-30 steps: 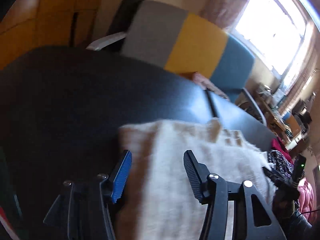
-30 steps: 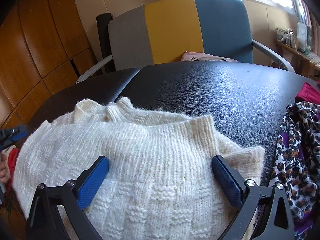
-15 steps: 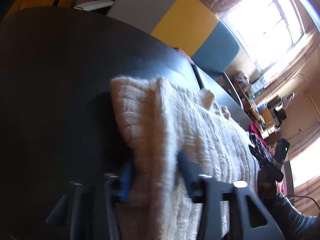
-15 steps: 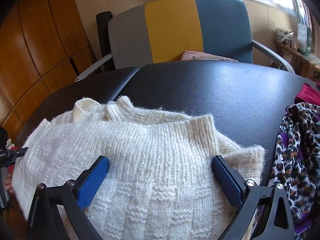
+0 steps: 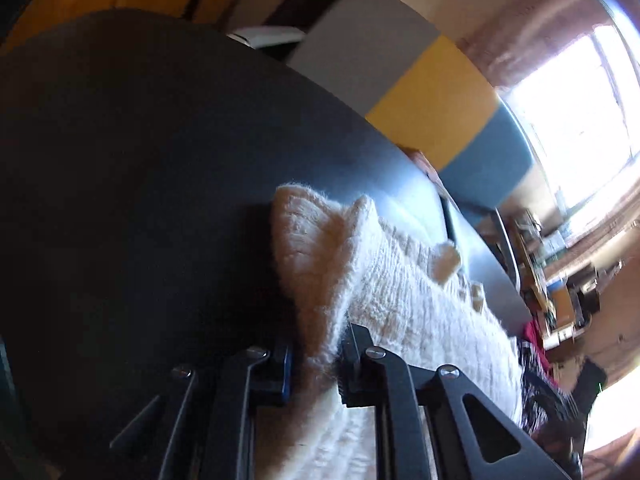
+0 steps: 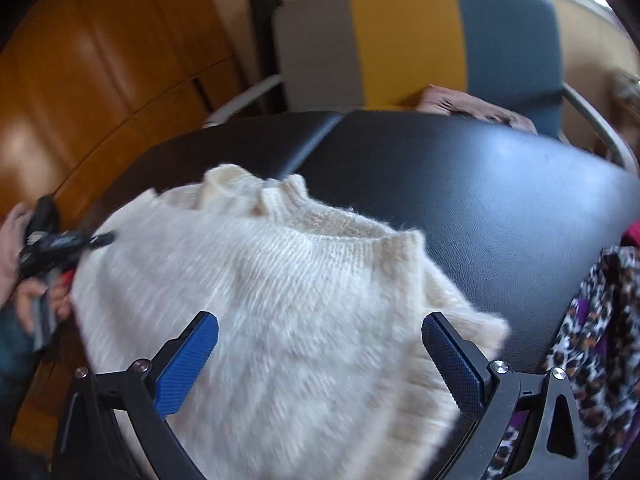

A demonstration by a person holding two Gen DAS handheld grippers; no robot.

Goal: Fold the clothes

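Note:
A cream knitted sweater (image 6: 280, 300) lies on the black padded table (image 6: 480, 200). In the left wrist view my left gripper (image 5: 316, 364) is closing its jaws on a bunched fold at the sweater's (image 5: 380, 300) left edge, and the pads press the knit between them. My right gripper (image 6: 320, 356) hovers over the sweater's near middle with its blue pads far apart and nothing pinched. In the right wrist view the left gripper (image 6: 98, 238) shows at the sweater's left edge, held by a hand (image 6: 12, 248).
A leopard-print garment (image 6: 592, 320) with red cloth lies at the table's right side. Behind the table stands a grey, yellow and blue chair (image 6: 412, 40) with a pink cloth (image 6: 468, 106) on its seat. Wooden panelling (image 6: 100, 72) fills the left.
The left jaws have closed from wide apart onto the sweater's left edge, which has bunched into a raised fold. The right gripper has lifted and rolled a little, staying open.

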